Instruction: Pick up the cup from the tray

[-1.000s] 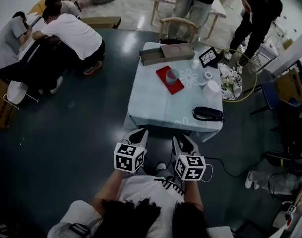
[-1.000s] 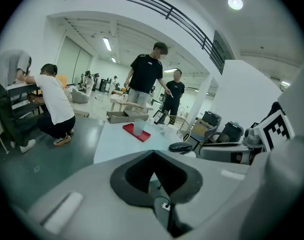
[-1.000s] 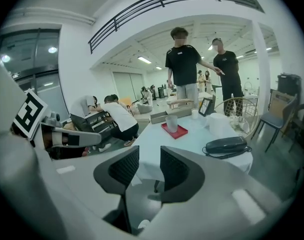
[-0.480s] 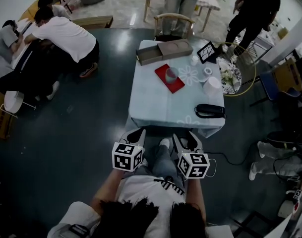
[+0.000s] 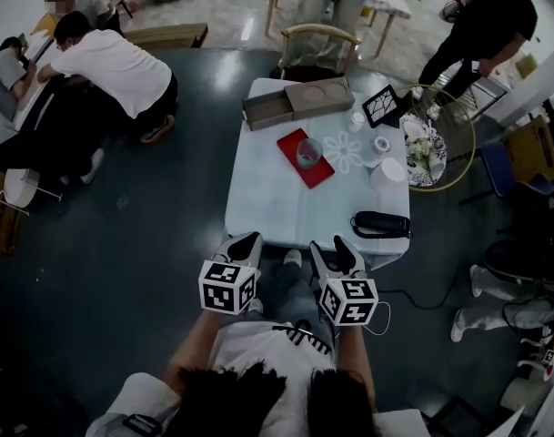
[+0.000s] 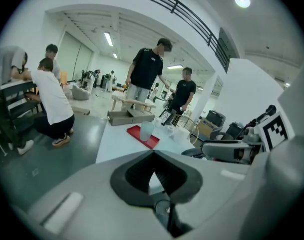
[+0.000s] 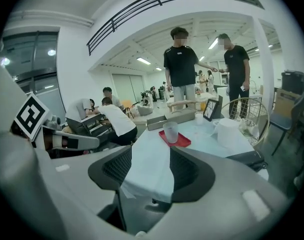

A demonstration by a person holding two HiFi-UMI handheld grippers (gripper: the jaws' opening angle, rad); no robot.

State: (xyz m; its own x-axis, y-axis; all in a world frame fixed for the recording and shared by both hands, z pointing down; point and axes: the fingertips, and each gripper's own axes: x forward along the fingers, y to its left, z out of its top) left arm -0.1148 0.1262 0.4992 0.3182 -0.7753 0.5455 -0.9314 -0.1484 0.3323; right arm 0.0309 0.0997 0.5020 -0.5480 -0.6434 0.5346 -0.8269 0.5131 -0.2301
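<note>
The left tongs (image 6: 152,155) are closed, tips touching, with nothing between them. Far beyond them on the pale surface (image 6: 117,146), a frosted cup (image 6: 147,130) stands upright on a red tray (image 6: 152,142).

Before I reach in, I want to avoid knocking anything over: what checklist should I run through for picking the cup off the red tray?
1. Cup upright on the red tray: ok.
2. Right gripper jaws apart, nothing between them: ok.
3. Left gripper ready to grasp: not ok, its jaws are together.
4. Cup within reach: not ok, both grippers hang short of the table.
5. Straight path to the tray free: ok; the black case lies off to the right.
6. Cup empty: cannot tell.
</note>
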